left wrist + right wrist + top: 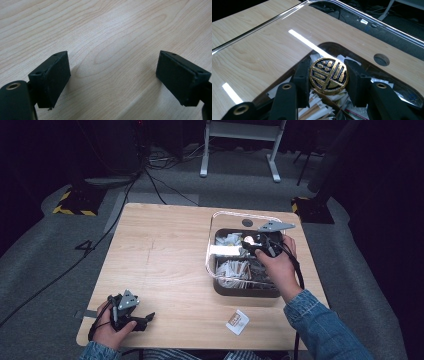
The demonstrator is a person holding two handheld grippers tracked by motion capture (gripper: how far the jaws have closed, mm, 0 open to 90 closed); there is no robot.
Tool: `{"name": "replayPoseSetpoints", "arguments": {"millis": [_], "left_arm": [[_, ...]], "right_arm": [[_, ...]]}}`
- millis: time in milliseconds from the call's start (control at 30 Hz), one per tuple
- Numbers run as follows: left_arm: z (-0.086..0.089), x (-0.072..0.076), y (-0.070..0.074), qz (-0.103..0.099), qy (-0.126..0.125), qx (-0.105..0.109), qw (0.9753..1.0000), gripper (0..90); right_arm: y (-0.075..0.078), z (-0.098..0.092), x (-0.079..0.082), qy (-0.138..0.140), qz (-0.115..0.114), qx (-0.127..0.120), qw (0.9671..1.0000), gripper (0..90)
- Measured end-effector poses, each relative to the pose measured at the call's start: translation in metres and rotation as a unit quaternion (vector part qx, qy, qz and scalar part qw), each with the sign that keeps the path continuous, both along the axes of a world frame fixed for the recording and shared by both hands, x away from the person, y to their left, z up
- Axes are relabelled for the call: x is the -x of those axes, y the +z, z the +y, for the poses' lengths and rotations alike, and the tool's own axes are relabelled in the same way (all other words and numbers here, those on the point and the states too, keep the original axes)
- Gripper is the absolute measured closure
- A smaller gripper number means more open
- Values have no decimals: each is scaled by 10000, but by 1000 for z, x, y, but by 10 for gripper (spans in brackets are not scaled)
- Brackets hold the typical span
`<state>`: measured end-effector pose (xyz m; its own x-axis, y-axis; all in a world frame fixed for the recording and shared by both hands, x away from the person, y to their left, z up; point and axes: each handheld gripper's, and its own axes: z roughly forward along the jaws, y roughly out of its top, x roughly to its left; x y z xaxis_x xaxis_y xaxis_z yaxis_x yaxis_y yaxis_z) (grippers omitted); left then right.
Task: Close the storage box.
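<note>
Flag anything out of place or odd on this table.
One white packet lies alone on the table, outside the dark box that holds the other packets. The right claw grips a gold-and-black round knob on the clear lid. Nothing looks spilled or damaged.

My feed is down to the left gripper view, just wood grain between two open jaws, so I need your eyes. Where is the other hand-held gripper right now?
Observer: The right hand-held gripper is over a dark box with a clear lid, at the table's far right.
Operator: Is it carrying anything?
Observer: Yes, its jaws are shut on a round gold-and-black knob sitting on that clear lid.
Operator: What is in the box?
Observer: Paper packets, loosely piled.
Operator: Anything lying near my side?
Observer: One small packet lies on the table near the front edge, to the right of your left hand-held gripper.
</note>
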<state>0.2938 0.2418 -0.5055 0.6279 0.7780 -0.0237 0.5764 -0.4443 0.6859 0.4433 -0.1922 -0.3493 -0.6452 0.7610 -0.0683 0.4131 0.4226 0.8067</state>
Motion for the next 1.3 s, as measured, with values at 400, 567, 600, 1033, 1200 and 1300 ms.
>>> {"name": "replayPoseSetpoints", "arguments": {"millis": [400, 567, 600, 1033, 1200, 1300], "left_arm": [[0, 0, 0, -3, 3, -5, 10000, 125], [0, 0, 0, -4, -2, 1, 10000, 125], [0, 0, 0, -5, 1, -4, 10000, 125], [0, 0, 0, -3, 3, -2, 10000, 125], [0, 0, 0, -5, 0, -5, 10000, 125], [0, 0, 0, -5, 0, -4, 10000, 125]], "right_arm": [[-27, -19, -2, 23, 194, 37, 9998, 590], [-39, -22, -6, 93, 243, 139, 9996, 590], [-41, -22, -8, 80, 281, 178, 9994, 590], [-60, -25, -19, 214, 413, 247, 9986, 590], [-66, -27, -24, 225, 475, 270, 9983, 590], [-68, -29, -26, 243, 504, 256, 9981, 590]]}}
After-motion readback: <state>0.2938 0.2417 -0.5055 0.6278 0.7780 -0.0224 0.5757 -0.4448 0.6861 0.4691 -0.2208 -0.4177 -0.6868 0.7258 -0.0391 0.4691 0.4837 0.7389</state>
